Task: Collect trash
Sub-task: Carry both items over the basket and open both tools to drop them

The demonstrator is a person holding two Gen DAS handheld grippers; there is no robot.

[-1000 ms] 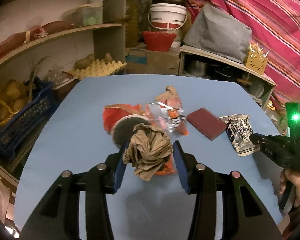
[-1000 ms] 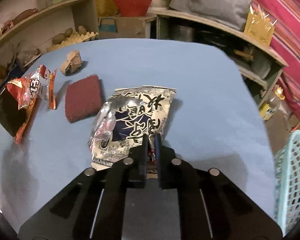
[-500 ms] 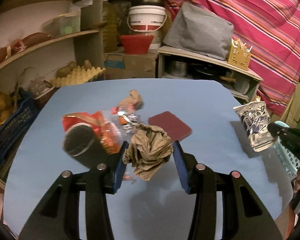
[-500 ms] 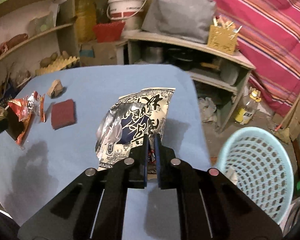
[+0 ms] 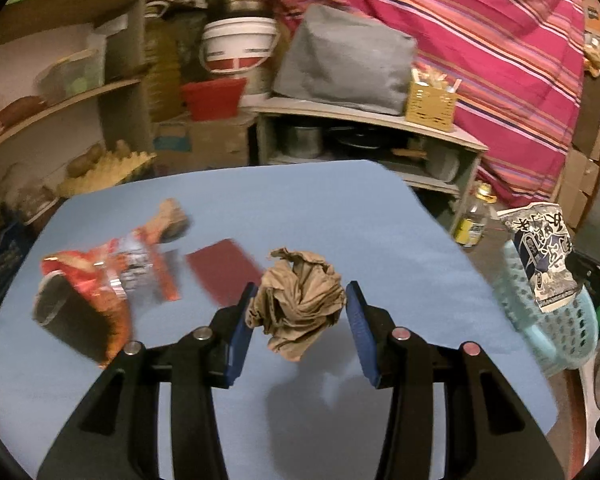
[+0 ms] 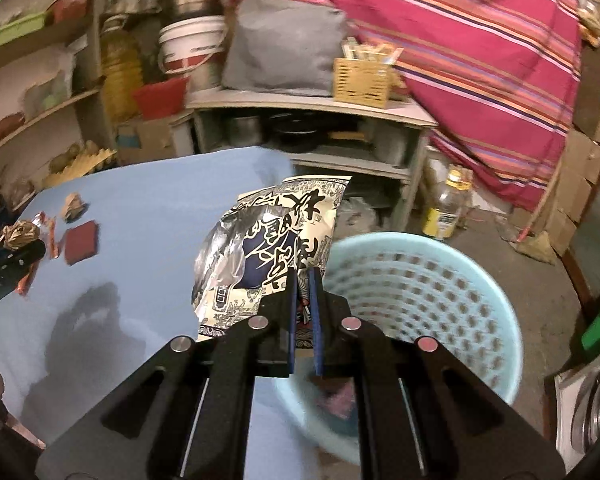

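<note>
A crumpled brown paper ball [image 5: 300,304] is pinched between the blue pads of the left gripper [image 5: 298,312] and is held clear of the blue worktop [image 5: 340,216], on which its shadow is cast. A printed foil bag [image 6: 272,240] is clamped at its lower edge by the right gripper [image 6: 303,276], whose pads are pressed almost together on it. The bag is held upright just beside the rim of the pale blue basket [image 6: 440,292], which stands on the floor past the worktop's edge; part of the near rim is hidden behind the bag and the gripper.

On the worktop are left an orange wrapper [image 5: 100,280], a dark red pad [image 5: 224,268] beside it, and a small tan scrap [image 5: 172,216] further back; all are blurred.

Behind the worktop a low shelf [image 6: 312,104] is seen, carrying a grey cushion [image 6: 284,48] and a yellow wicker box [image 6: 362,78]. A plastic bottle [image 6: 448,208] stands on the floor near the basket, with a striped pink cloth [image 6: 480,40] hung behind it. A white bucket [image 5: 238,46] and a red tub [image 5: 212,98] are stacked to the left.
</note>
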